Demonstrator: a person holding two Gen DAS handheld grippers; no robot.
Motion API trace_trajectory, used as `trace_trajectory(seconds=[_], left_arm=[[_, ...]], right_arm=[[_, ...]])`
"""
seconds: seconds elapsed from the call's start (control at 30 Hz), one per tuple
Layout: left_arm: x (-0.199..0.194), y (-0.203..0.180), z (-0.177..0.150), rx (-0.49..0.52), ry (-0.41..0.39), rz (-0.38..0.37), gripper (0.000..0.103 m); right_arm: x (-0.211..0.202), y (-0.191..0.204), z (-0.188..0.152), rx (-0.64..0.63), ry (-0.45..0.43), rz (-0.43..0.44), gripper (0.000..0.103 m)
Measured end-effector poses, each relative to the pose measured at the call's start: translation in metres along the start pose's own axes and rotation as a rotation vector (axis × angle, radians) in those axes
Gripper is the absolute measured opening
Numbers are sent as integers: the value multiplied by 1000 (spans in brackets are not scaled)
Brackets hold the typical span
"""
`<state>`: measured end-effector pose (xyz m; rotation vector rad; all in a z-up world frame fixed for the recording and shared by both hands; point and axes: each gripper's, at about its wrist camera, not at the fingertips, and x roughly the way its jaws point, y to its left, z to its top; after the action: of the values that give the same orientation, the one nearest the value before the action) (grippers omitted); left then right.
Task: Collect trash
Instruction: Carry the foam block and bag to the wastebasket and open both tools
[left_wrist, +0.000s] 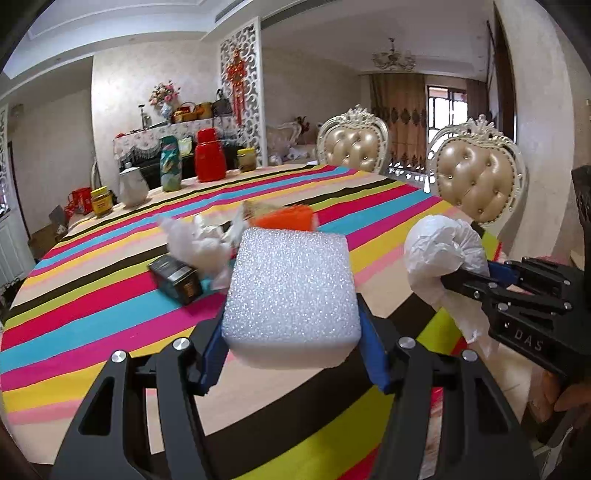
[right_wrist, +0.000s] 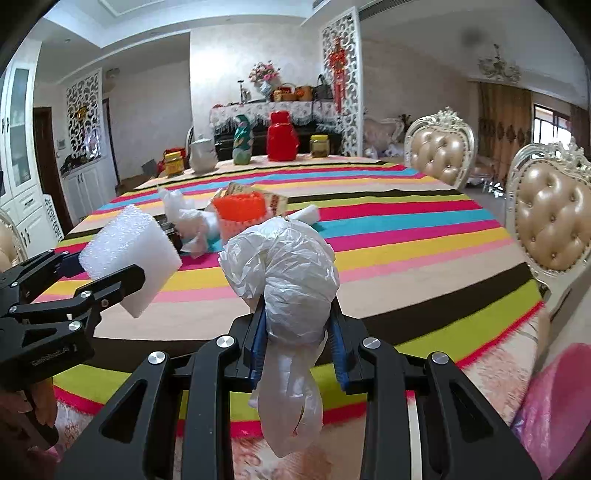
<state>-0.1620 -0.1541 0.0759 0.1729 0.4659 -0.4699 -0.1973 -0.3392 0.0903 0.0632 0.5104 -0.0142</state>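
My left gripper (left_wrist: 293, 354) is shut on a white foam block (left_wrist: 291, 291) and holds it above the striped table's near edge; the block also shows in the right wrist view (right_wrist: 125, 251). My right gripper (right_wrist: 297, 343) is shut on a crumpled white plastic bag (right_wrist: 288, 266), whose tail hangs down below the fingers; the bag also shows at the right of the left wrist view (left_wrist: 439, 254). More trash lies mid-table: crumpled white plastic (left_wrist: 199, 240), a small dark box (left_wrist: 177, 280) and an orange foam net (right_wrist: 240, 214).
The table wears a striped cloth (left_wrist: 92, 314). At its far end stand a red jug (left_wrist: 210, 155), a green patterned bottle (left_wrist: 170, 168), a white pitcher (left_wrist: 132, 186) and yellow-lidded jars (left_wrist: 101, 201). Two padded chairs (left_wrist: 476, 181) stand on the right.
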Motion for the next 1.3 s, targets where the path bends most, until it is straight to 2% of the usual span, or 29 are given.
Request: trace_trajectory(seconds=[0.4,0.53,0.8,1.0,1.13,1.3], left_arm=[[9,-64,4,83,-21,-128,60],[10,-90,7,108,-41,-176,60],[13,-150,20,153,-74,-347,60],[19,-200,22,207,-69,-451,60],[27,-237,22,250,-46,-526,60],[37,-286,24,281,-13,-632,60]], right_arm=[[-45,-53,-25,79,-36,-117,30],[-62,-69,-34,81,-53,-190,30],[-102,-133,-51,169,-79,-368,30],[-134,-179,-66,242,-97,-482,30],[-151,-211,-82,294,-78,-568,30],[-166,-237,-98,356,-76,-604,30]])
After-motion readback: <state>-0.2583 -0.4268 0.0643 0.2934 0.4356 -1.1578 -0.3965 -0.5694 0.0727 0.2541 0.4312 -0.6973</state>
